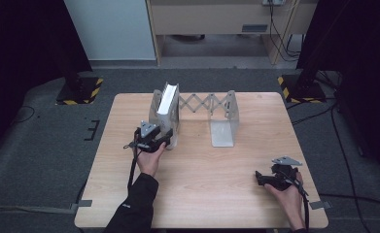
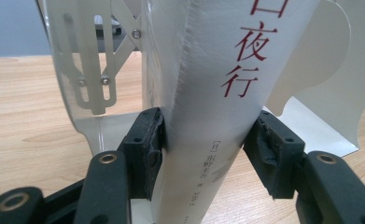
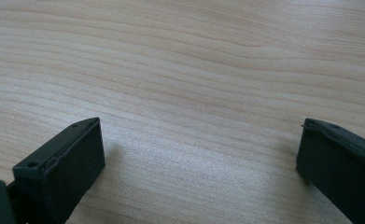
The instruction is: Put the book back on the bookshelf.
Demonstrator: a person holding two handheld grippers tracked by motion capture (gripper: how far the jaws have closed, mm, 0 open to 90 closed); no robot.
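A white book (image 1: 167, 104) with red characters on its spine (image 2: 208, 93) stands upright against the left plate (image 1: 154, 112) of a grey expanding metal bookend rack at the back of the wooden table (image 1: 202, 179). My left gripper (image 1: 164, 141) is shut on the lower part of the book's spine, and in the left gripper view its pads (image 2: 145, 140) press on both sides of it. My right gripper (image 1: 259, 177) rests low at the front right of the table. Its jaws (image 3: 201, 154) stand wide open over bare wood with nothing between them.
The rack's scissor link (image 1: 202, 103) joins the left plate to a right plate (image 1: 223, 132) whose foot lies flat on the table. Two black stands with yellow-striped bases (image 1: 80, 90) flank the table's far corners, and cables run over the floor at the right.
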